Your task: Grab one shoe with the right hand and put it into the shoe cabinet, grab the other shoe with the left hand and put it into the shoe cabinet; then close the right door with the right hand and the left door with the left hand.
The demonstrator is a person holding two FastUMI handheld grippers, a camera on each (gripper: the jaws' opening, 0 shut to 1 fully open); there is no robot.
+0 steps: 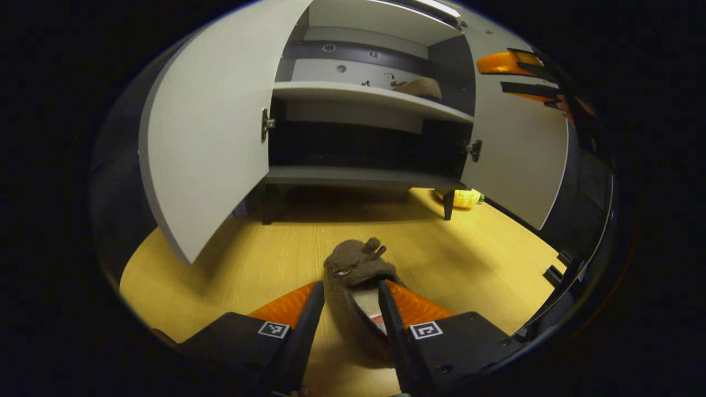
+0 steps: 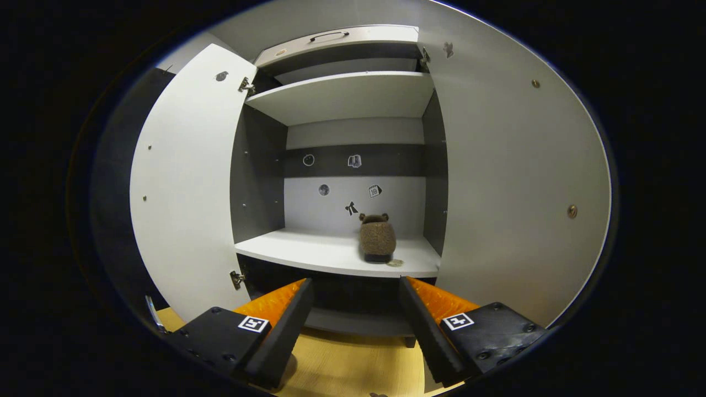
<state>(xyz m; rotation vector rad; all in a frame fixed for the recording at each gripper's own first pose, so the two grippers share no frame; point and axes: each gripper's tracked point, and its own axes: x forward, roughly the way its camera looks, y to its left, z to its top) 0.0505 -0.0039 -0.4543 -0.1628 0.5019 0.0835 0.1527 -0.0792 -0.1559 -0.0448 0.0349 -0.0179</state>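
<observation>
Left gripper (image 1: 351,300): fingers pinching a brown fuzzy slipper (image 1: 356,286) from both sides, over the wooden floor (image 1: 220,275). The slipper's long axis runs along the fingers; the toe, with small ears, points away toward the shoe cabinet (image 1: 364,132), the open heel end lies back between the fingers. Soft, woolly texture; a pale insole shows inside.

Second slipper (image 2: 377,238) stands on the cabinet's middle shelf (image 2: 309,251), right of centre, near the shelf's front edge, its rounded eared end up by the back panel. In the left gripper view it sits far right on that shelf (image 1: 422,87).

Right gripper (image 2: 356,300): fingers spread wide, nothing between them, in front of the cabinet below the shelf's front edge.

Both doors stand wide open: left door (image 1: 209,127), right door (image 1: 518,154). Flat, pale, matt panels with metal hinges. Shelf room is free to the left of the placed slipper. Open floor between the held slipper and the cabinet. A yellow object (image 1: 466,197) lies by the cabinet's front right leg.
</observation>
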